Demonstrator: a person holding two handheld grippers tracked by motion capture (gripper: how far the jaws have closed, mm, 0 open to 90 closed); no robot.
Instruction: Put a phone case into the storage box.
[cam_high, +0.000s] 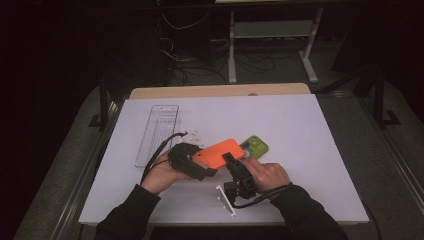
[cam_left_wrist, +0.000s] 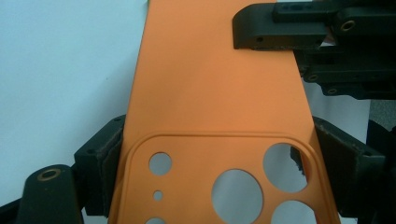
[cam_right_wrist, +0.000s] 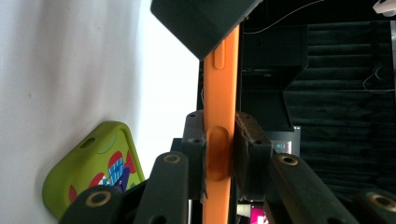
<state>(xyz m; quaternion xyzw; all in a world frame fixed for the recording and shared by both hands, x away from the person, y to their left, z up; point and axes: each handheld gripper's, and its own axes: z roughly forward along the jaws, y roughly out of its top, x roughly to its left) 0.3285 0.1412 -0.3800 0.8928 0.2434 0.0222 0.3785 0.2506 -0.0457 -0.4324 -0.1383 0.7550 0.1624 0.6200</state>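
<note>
Nearest the person, a small white bracket (cam_high: 226, 199) lies on the bench (cam_high: 300, 130) by the right forearm. Above it, the right tool (cam_high: 231, 159) is pinched tight on the long edge of the orange case (cam_high: 220, 151); the right gripper view shows its pads on both faces of that thin edge. The left tool (cam_high: 196, 159) stands wide and spans the case's camera end (cam_left_wrist: 210, 182), a pad against each side edge. The case is thus held by both tools over the bench's middle, whether clear of the surface cannot be told. Just beyond it lies a green case (cam_high: 256, 145); farther left, a clear tray (cam_high: 159, 131).

Judgement: the step in hand is a two-tool hold or handover of the orange case. The next move requires one grip to stay firm while the other lets go or bends the shell.
</note>
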